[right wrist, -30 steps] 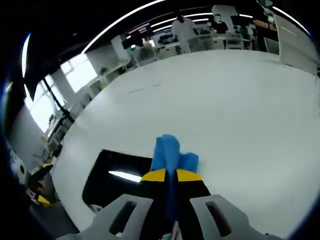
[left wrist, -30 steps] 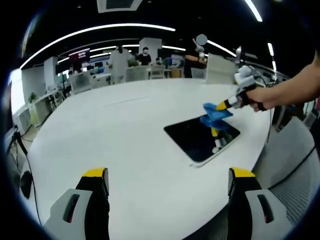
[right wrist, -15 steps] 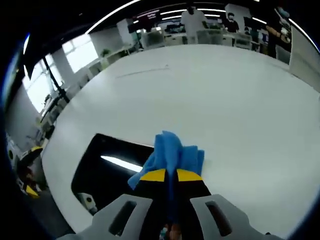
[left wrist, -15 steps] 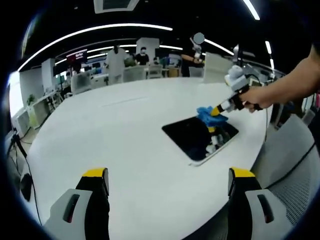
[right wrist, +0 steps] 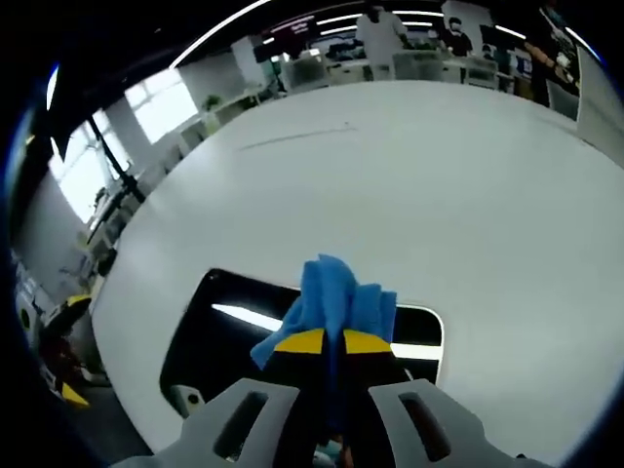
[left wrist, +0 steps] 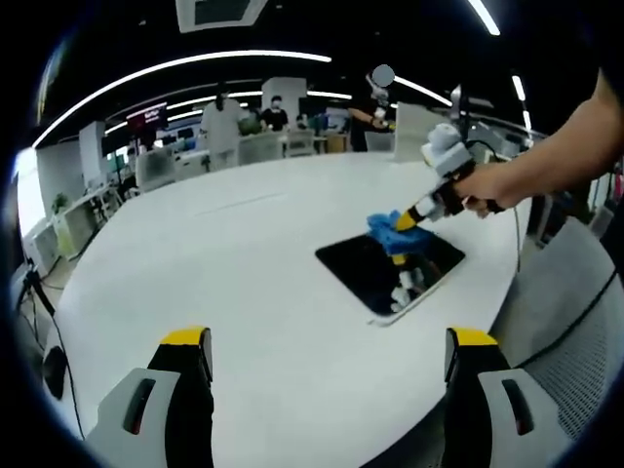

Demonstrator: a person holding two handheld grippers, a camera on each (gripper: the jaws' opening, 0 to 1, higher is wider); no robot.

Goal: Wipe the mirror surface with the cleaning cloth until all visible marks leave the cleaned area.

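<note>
A dark rectangular mirror (left wrist: 388, 272) with a white rim lies flat on the white table (left wrist: 234, 253). In the right gripper view the mirror (right wrist: 219, 336) stretches left and right behind the jaws. My right gripper (right wrist: 332, 340) is shut on a blue cleaning cloth (right wrist: 331, 297), held over the mirror's far part. From the left gripper view, a hand holds that right gripper (left wrist: 410, 217) with the cloth (left wrist: 388, 226) at the mirror's far edge. My left gripper (left wrist: 327, 346) stands open near the table's front edge, well short of the mirror, nothing between its fingers.
The round white table runs far to the left and back. A grey mesh chair (left wrist: 575, 341) stands at the right by the table's edge. Desks, chairs and several people (left wrist: 222, 122) fill the office beyond. A black stand (right wrist: 117, 195) is off the table's left.
The right gripper with the cloth has slid left along the mirror's far edge, further over the glass. The left gripper has stayed put.
</note>
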